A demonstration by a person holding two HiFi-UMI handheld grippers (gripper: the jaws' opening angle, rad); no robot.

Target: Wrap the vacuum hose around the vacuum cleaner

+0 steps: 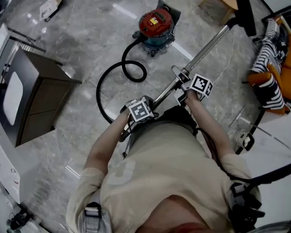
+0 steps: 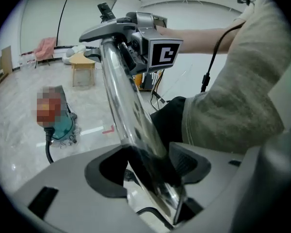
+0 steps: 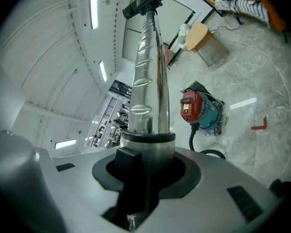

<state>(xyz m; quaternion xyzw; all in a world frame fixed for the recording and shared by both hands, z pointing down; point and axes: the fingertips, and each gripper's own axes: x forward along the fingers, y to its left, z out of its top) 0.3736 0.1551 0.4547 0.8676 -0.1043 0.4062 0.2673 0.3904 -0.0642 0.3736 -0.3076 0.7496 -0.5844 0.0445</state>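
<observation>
Looping over the floor's (image 1: 87,42) middle, the black hose (image 1: 97,89) lies unwrapped, joined to the vacuum cleaner (image 1: 156,27) farther off. Left tongs (image 2: 150,171) pinch the chrome wand (image 1: 211,45) low down; right tongs (image 3: 145,171) pinch it higher.

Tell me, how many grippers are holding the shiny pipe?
2. The left gripper grips the pipe at its lower end, close to the person. The right gripper grips it farther up, toward the brush head. Neither is hidden.
</observation>
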